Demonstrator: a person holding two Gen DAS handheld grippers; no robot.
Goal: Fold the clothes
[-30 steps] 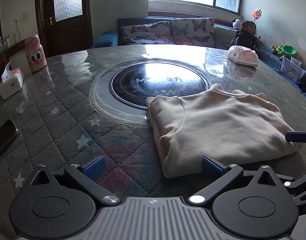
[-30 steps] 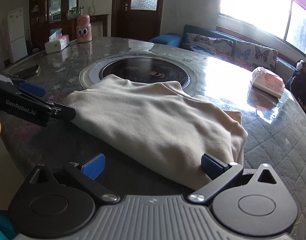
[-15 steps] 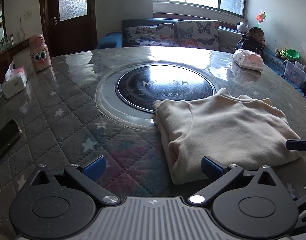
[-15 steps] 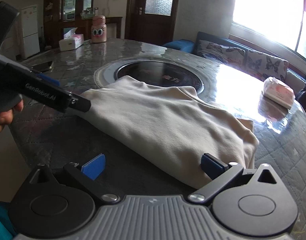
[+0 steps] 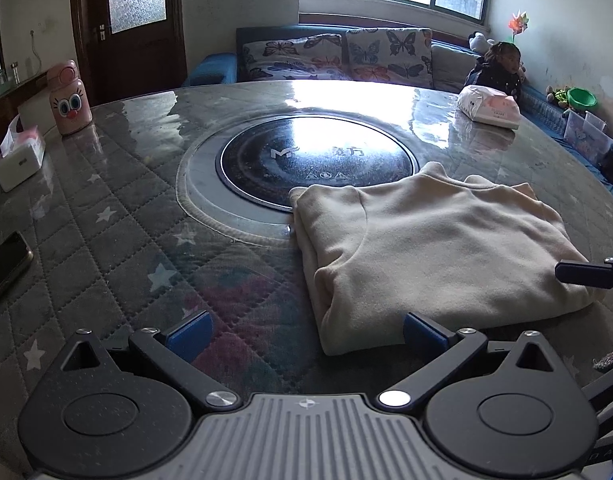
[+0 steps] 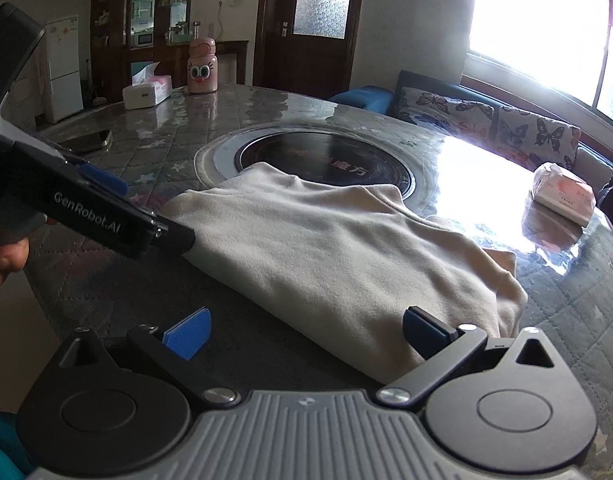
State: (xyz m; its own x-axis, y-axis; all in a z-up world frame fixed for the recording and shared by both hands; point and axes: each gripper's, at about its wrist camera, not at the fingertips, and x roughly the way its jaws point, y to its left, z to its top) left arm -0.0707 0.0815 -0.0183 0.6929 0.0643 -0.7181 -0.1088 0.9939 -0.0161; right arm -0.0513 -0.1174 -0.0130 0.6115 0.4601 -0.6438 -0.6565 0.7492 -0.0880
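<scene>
A cream garment lies folded into a thick rectangle on the quilted round table, its far edge overlapping the dark hob. My left gripper is open at the garment's near left corner, nothing pinched between its blue pads. In the right wrist view the same garment spreads ahead of my right gripper, which is open, its right pad against the near edge. The left gripper's body reaches the garment's left corner, held by a hand.
A round black hob is set in the table's middle. A pink bottle, a tissue box and a phone sit on the left, a wipes pack at the far right. A child sits on the sofa behind.
Both grippers have shifted slightly along the garment's near edge and stayed open. The folded garment has not moved.
</scene>
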